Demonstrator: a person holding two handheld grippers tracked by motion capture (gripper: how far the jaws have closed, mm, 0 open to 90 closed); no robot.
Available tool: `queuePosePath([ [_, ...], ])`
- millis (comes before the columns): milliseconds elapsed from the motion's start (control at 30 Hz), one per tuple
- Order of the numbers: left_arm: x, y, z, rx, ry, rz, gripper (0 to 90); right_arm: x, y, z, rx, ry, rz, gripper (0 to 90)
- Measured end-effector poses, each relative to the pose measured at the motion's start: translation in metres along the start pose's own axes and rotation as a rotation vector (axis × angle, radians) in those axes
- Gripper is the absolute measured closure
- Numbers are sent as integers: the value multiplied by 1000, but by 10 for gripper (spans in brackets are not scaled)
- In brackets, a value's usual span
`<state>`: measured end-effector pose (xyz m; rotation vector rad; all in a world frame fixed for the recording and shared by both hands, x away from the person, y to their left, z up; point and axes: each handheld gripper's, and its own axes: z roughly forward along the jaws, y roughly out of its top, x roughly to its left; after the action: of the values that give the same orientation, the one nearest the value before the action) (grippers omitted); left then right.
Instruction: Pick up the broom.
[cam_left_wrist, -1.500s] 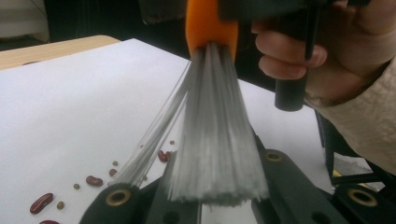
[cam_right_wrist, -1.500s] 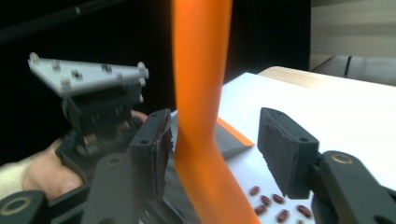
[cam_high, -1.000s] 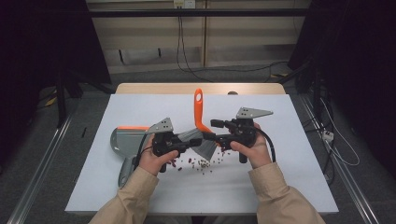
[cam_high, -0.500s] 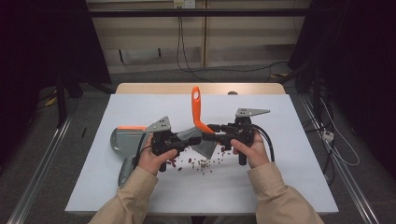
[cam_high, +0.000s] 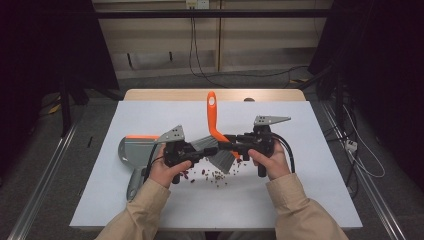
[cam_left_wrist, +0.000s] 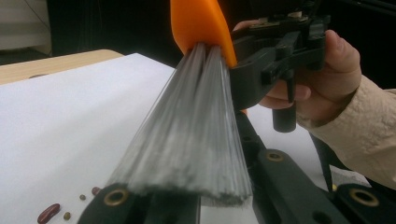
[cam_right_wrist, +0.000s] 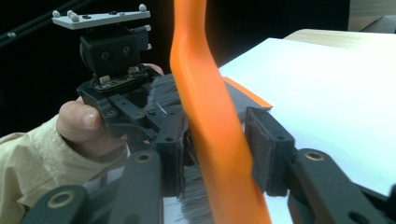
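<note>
A hand brush stands over the table's middle, its orange handle (cam_high: 212, 112) pointing away from me and its grey bristles (cam_high: 221, 160) fanned low. My left gripper (cam_high: 205, 150) is shut on the bristles (cam_left_wrist: 196, 135), which run up from between its jaws. My right gripper (cam_high: 225, 142) comes in from the right. Its jaws have just been closing on the orange handle (cam_right_wrist: 210, 107), and both pads (cam_right_wrist: 268, 149) now touch the handle. Several red-brown beans (cam_high: 212, 175) lie scattered under the brush.
A grey dustpan (cam_high: 134, 150) with an orange lip lies flat left of my left hand, handle toward me. The white table sheet (cam_high: 310, 200) has bare room at the right and front. A wooden edge (cam_high: 150, 94) runs along the far side.
The right gripper's jaws have narrowed around the orange handle. The handle's top swayed slightly left and came back. Both hands stayed where they were.
</note>
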<state>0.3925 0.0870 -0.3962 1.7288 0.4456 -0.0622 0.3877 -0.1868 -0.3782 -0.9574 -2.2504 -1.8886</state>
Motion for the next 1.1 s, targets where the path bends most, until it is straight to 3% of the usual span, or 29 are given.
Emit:
queuePosePath([
  [200,1,-1,0,0,12,0,799,5,1,-1,26,-25,-28,685],
  [333,1,-1,1,-4,32,-2,767,14,5,-1,41,-87,-44,694],
  [500,2,1,-1,-20,65,4,713,16,8,-2,17,-113,-34,697],
  [533,1,1,-1,-11,103,12,657,16,8,-4,12,-122,-38,698],
  [600,1,1,-1,-8,116,15,604,14,8,-6,6,-131,-29,699],
  [633,1,1,-2,4,144,25,570,14,8,-8,4,-145,-28,699],
  [800,1,2,-6,4,175,32,406,9,8,-17,-15,-187,-19,700],
  [967,1,3,-11,15,218,33,281,4,7,-31,-18,-268,-9,700],
  [1100,0,4,-13,28,233,51,254,-1,4,-39,-14,-313,-11,700],
])
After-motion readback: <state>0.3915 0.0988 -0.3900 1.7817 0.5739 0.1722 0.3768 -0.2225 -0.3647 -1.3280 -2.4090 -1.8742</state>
